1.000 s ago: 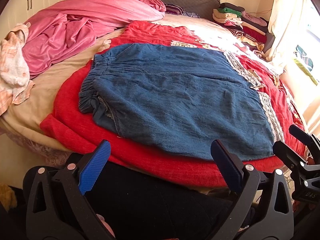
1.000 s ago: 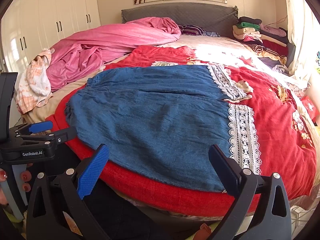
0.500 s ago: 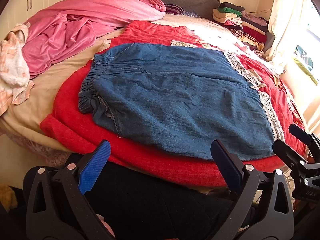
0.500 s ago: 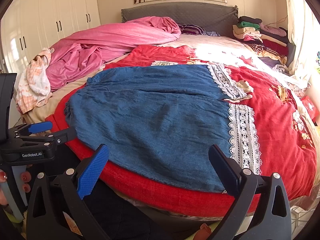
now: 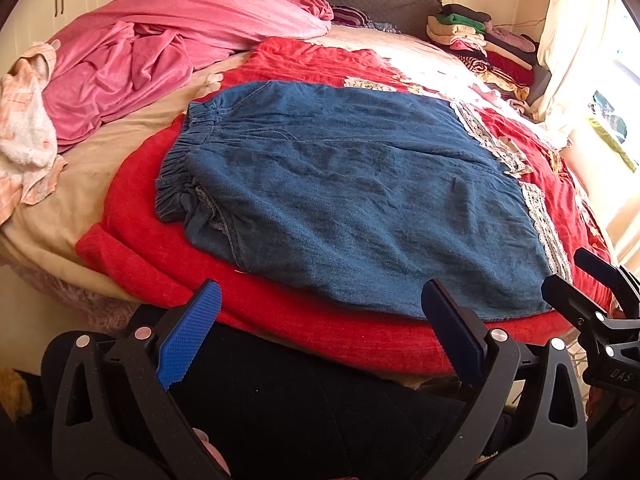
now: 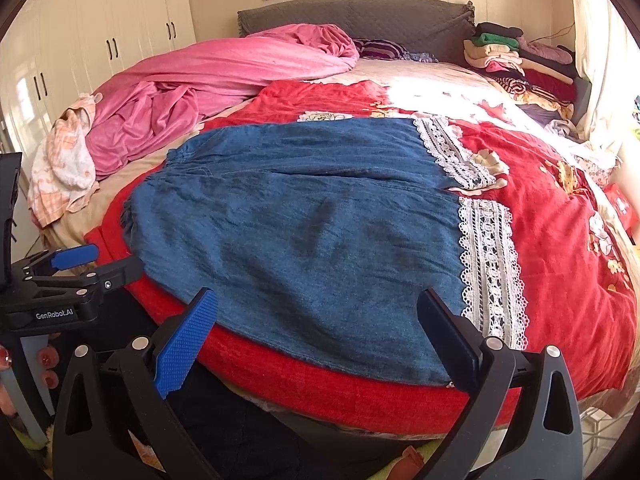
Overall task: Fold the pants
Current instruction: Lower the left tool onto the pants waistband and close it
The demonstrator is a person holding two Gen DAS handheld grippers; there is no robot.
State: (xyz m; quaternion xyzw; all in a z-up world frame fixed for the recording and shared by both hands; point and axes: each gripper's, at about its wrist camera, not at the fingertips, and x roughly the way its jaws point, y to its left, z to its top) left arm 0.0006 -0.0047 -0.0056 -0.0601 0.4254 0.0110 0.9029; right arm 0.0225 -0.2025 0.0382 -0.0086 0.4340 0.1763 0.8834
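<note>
**Operator:** Left wrist view — report tool state and garment position.

**Technician:** Left tongs (image 5: 320, 328) stand spread wide with nothing between the blue pads, held off the near edge of the bed (image 5: 100, 152). Right tongs (image 6: 316, 328) are likewise fully spread and empty. Each tool shows at the margin of the other's view. The pants (image 5: 352, 196), blue denim-look fabric, lie flat on a red blanket (image 5: 132, 240), which covers the near part of the bed. The elastic waistband (image 5: 180, 160) is to the left; the lace-trimmed leg hems (image 6: 486, 256) are to the right. A pink quilt (image 5: 168, 40) sits bunched beyond the waistband, clear of the pants.

**Operator:** Expected handling?

**Technician:** Judged from the drape and shallow creases: soft, limp cloth of moderate weight, not slippery. It should sag wherever it is unsupported, so one grip point would let the rest trail. The lace is openwork and could snag on a pad corner.

**Operator:** Recommended grip points?

**Technician:** No fold has been started. Left tongs: take the near end of the waistband, where the gathered elastic gives a thick, firm bite. Right tongs: take the near hem corner, gripping denim just inside the lace rather than the lace itself. Lifting both together should carry the near edge over to the far one — halving the garment lengthwise.
</note>
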